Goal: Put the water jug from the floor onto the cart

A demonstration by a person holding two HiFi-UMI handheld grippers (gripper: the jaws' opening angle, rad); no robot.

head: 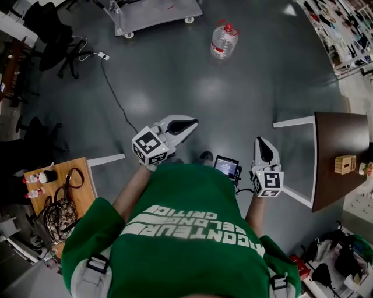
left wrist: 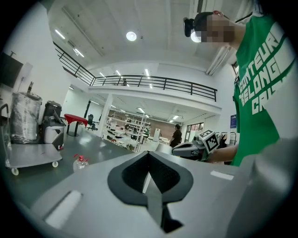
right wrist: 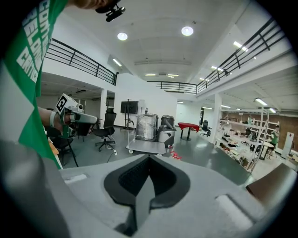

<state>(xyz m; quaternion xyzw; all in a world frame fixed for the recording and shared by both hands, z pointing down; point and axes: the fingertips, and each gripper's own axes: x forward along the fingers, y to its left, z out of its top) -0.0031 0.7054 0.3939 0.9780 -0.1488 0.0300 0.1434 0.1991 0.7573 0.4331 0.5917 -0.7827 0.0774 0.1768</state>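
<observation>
Jug (head: 224,41) well beyond left gripper (head: 190,124)

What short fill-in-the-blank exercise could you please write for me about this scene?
1. The water jug stands on the ____, not yet on the cart.
2. The jug's cap is coloured ____.
3. The left claw and the right claw are both ____, with nothing between their jaws.
Missing words: floor; red; shut.
</observation>
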